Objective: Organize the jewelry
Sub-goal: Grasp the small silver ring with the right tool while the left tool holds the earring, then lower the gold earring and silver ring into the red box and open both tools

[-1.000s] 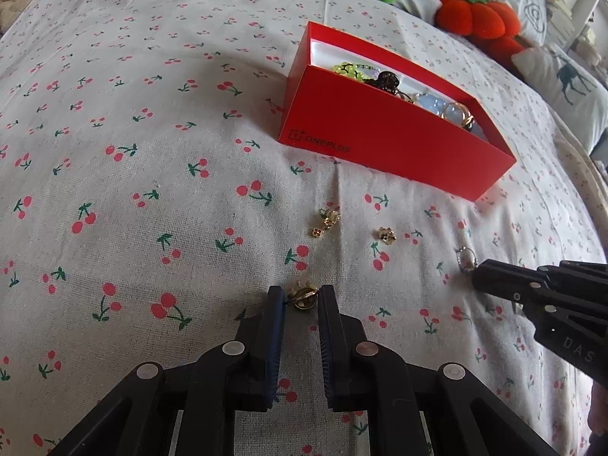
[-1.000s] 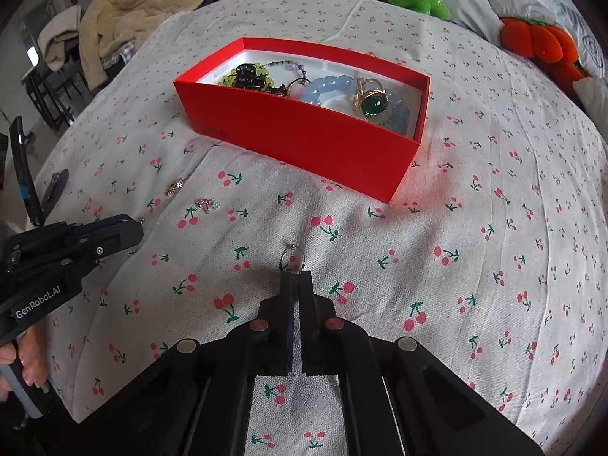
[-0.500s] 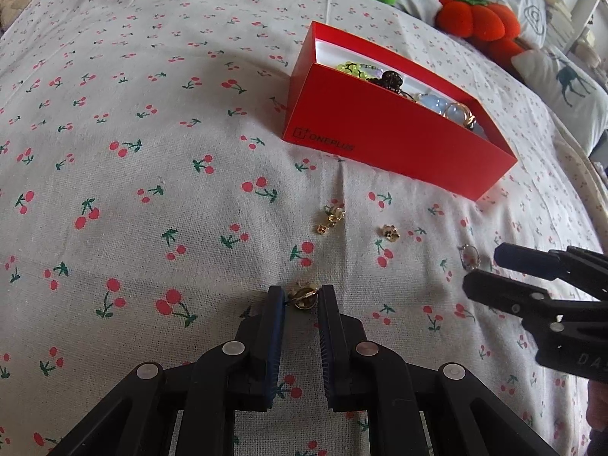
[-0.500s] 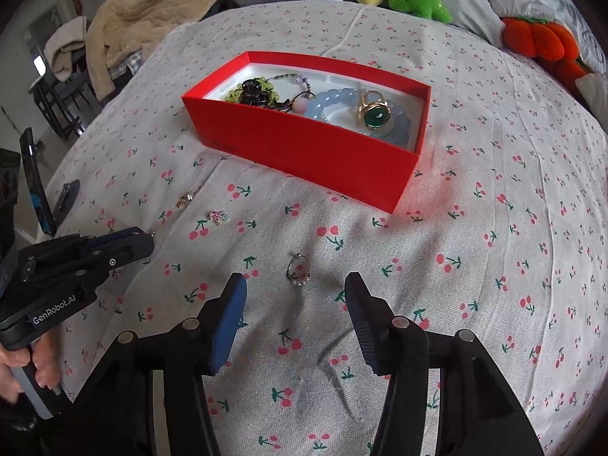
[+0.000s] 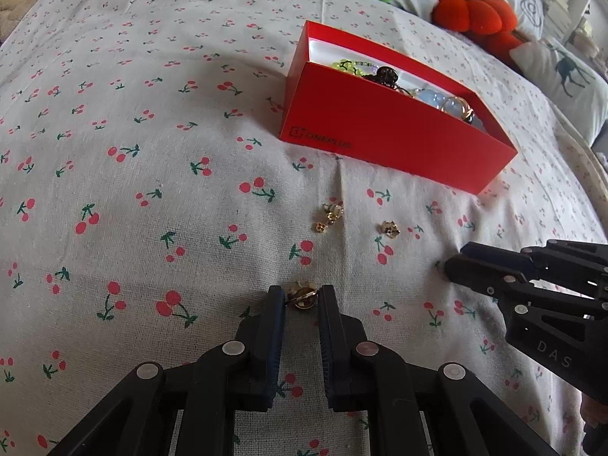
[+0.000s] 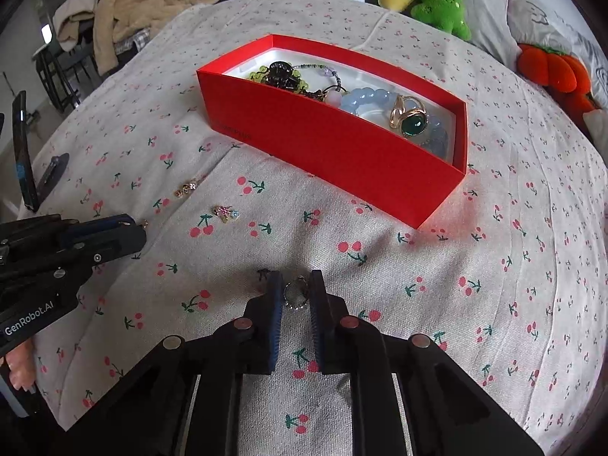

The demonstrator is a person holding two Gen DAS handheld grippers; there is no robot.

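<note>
On the cherry-print sheet, my left gripper (image 5: pixel 302 296) is shut on a small gold earring (image 5: pixel 301 295) that rests against the cloth. My right gripper (image 6: pixel 296 288) points down at the sheet and its jaws are closing, with a silver beaded hoop (image 6: pixel 295 296) touching both pads. The red box (image 6: pixel 323 144) behind holds bead bracelets and a green-stone ring (image 6: pixel 412 121). Two gold earrings (image 5: pixel 330 216) (image 5: pixel 389 228) lie loose between my left gripper and the box (image 5: pixel 380 140). In the left wrist view the right gripper (image 5: pixel 454 260) hides the hoop.
Plush toys (image 6: pixel 440 7) and pillows (image 5: pixel 566 76) line the far edge of the bed. An orange plush (image 5: pixel 478 15) sits at the back right. A dark phone on a stand (image 6: pixel 22 152) stands at the left edge, with a beige blanket (image 6: pixel 159 0) beyond.
My right gripper opened wide over the silver hoop, then came down and closed around it. The left gripper kept still on the gold earring.
</note>
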